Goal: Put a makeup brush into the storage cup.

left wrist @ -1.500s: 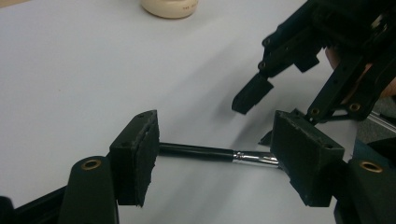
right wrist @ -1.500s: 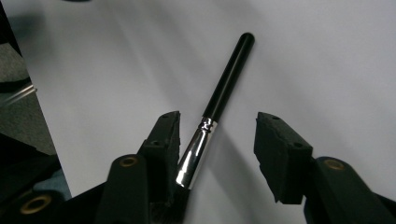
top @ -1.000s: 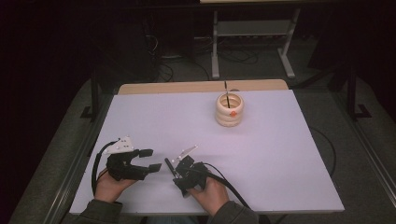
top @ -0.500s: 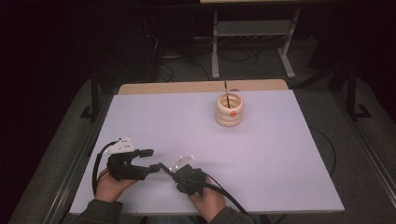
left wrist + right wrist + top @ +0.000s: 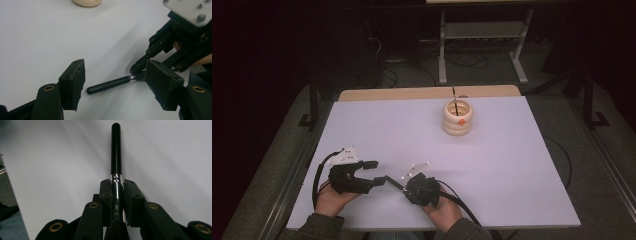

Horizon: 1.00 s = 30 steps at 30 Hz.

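while the right gripper (image 5: 117, 188) has just been closing and now clamps the black brush (image 5: 116, 152) near its silver collar, the handle points straight away, between the left gripper's (image 5: 115, 86) parted jaws above the white table (image 5: 512, 165).

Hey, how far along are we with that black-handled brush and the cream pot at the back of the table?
Done: the right hand-held gripper is shut on the black-handled brush with a silver ferrule; its jaws have just been closing. In hand: the left hand-held gripper stands open around the handle's free end, not touching it. Left: the brush lies far from the cream ribbed pot, which already holds one thin dark stick.
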Tool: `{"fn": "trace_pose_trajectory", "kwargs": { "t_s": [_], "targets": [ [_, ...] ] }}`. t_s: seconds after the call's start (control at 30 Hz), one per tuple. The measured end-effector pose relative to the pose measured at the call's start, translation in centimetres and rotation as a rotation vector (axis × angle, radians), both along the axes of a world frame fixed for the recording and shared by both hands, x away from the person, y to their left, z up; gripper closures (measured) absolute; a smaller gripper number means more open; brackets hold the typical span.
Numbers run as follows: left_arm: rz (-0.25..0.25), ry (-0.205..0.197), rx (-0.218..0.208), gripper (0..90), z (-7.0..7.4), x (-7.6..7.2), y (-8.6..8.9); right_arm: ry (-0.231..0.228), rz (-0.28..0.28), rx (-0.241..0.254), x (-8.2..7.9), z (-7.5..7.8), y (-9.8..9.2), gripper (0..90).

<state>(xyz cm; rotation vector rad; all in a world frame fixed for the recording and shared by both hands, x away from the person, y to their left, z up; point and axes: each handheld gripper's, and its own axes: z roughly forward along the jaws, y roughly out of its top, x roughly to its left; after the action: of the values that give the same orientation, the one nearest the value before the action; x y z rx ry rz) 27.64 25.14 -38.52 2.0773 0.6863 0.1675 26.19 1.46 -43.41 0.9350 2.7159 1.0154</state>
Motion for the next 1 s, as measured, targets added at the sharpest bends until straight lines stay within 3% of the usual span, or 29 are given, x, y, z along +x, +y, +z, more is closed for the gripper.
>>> {"fn": "trace_pose_trajectory", "kwargs": {
  "t_s": [0.13, 0.2, 0.4, 0.5, 0.53, 0.6, 0.67, 0.87, 1.0],
  "targets": [
    [-0.028, -0.004, 0.019, 32.5, 0.1, 0.0, -0.6, 0.007, 0.031, 0.001, 0.2, 0.7, -0.8, 76.7],
    [-0.079, -0.018, 0.061, 33.0, 0.2, 0.0, -1.6, 0.022, 0.070, -0.004, 0.6, 1.6, -2.1, 76.6],
    [-0.166, -0.009, 0.120, 35.4, 0.5, 0.0, -2.8, -0.031, 0.191, -0.020, 0.9, 3.0, -3.9, 76.6],
    [-0.199, -0.017, 0.145, 37.2, 0.8, 0.0, -3.3, -0.028, 0.222, -0.013, 1.2, 3.4, -4.3, 76.6],
    [-0.229, -0.028, 0.176, 38.0, 1.2, -0.1, -3.9, -0.025, 0.251, -0.017, 1.5, 3.9, -4.7, 76.6],
    [-0.254, -0.036, 0.201, 40.0, 1.5, -0.2, -4.6, -0.033, 0.291, -0.007, 1.7, 4.3, -5.1, 76.6],
    [-0.266, -0.041, 0.215, 42.5, 1.7, -0.1, -4.9, -0.025, 0.296, -0.006, 1.7, 4.5, -5.3, 76.6],
    [-0.376, -0.038, 0.313, 49.6, 2.0, 0.1, -6.9, -0.017, 0.358, 0.007, 2.0, 5.7, -6.2, 76.6],
    [-0.425, -0.030, 0.350, 53.8, 2.0, 0.0, -8.1, -0.008, 0.405, 0.001, 1.9, 6.3, -6.6, 76.6]
  ]
}}
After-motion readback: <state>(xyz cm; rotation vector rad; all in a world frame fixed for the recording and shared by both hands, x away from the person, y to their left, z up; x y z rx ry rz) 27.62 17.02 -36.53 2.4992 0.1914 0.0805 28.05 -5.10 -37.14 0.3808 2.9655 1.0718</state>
